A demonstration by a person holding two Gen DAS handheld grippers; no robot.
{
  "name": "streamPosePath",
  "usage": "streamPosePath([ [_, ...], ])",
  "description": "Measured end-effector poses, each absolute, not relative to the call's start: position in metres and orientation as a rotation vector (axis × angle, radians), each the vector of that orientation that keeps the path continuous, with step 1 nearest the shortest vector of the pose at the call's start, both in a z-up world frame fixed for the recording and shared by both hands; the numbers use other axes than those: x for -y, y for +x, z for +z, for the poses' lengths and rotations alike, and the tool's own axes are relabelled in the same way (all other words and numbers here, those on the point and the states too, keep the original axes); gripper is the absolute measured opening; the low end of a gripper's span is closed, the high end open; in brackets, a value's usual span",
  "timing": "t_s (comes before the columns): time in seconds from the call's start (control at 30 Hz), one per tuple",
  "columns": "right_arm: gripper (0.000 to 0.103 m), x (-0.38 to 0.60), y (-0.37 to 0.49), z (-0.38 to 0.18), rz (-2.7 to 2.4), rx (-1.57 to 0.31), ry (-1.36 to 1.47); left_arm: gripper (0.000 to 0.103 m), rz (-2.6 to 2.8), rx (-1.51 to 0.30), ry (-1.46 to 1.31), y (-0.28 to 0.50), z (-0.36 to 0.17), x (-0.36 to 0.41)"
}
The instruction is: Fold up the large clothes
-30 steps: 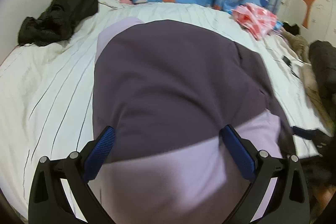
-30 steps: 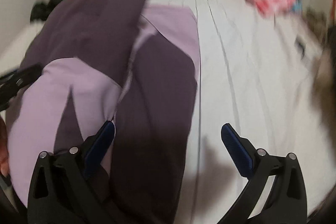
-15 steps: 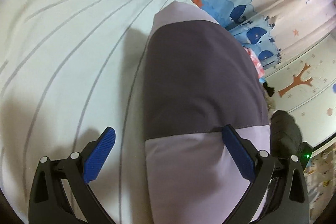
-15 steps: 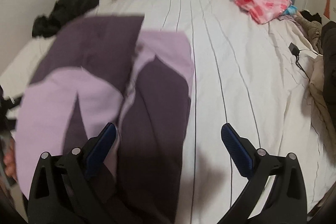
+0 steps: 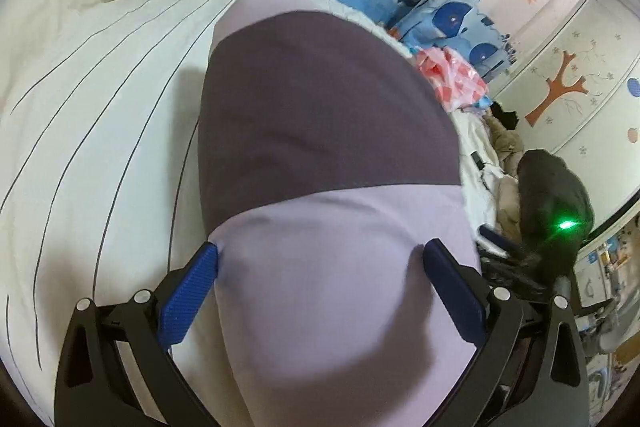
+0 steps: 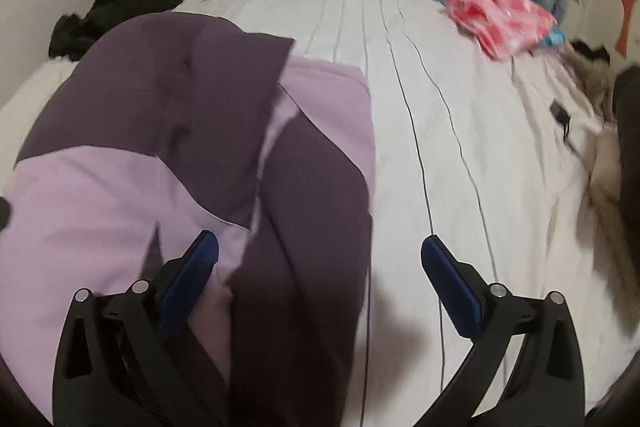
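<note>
Left wrist: left tongs (image 5: pixel 320 269) spread wide, gripping nothing; soft lilac-and-plum garment (image 5: pixel 328 155) lies smooth on striped bed (image 5: pixel 92 99), long axis running away from camera.
Right wrist: right tongs (image 6: pixel 319 257) wide apart, empty; garment (image 6: pixel 168 155) rumpled, on the bed's left.

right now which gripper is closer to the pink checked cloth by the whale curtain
Hard to call; the right gripper looks nearer. It hangs over the garment's right edge, the pink checked cloth far ahead-right. The left gripper hangs over the garment.
</note>
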State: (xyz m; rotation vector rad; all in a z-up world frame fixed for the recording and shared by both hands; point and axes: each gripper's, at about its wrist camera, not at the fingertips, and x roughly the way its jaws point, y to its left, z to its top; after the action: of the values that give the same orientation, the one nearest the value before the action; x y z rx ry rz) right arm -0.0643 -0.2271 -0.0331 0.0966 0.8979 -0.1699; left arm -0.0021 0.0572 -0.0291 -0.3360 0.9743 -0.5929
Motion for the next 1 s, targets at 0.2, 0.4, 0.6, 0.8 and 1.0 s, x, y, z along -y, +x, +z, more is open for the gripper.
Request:
streamPosePath([
  [0.2,0.097,0.25,-0.073,-0.059,-0.157,-0.931,0.229,0.097,-0.481,-0.936,-0.448,0.005,-0.03,-0.107],
  [0.4,0.097,0.251,-0.075,-0.036,-0.14,-0.947,0.2,0.098,-0.473,-0.979,-0.446,0.007,-0.05,-0.106],
  [0.6,0.097,0.214,-0.096,0.041,-0.086,-0.721,0.065,0.098,-0.478,-0.979,-0.428,0.008,-0.047,-0.101],
  [0.8,0.097,0.219,-0.058,-0.031,-0.147,-0.937,0.033,0.097,-0.528,-0.988,-0.422,0.002,-0.039,-0.097],
  [1.0,0.097,0.252,-0.074,-0.056,-0.138,-0.961,0.214,0.097,-0.458,-0.985,-0.546,0.006,-0.047,-0.14],
])
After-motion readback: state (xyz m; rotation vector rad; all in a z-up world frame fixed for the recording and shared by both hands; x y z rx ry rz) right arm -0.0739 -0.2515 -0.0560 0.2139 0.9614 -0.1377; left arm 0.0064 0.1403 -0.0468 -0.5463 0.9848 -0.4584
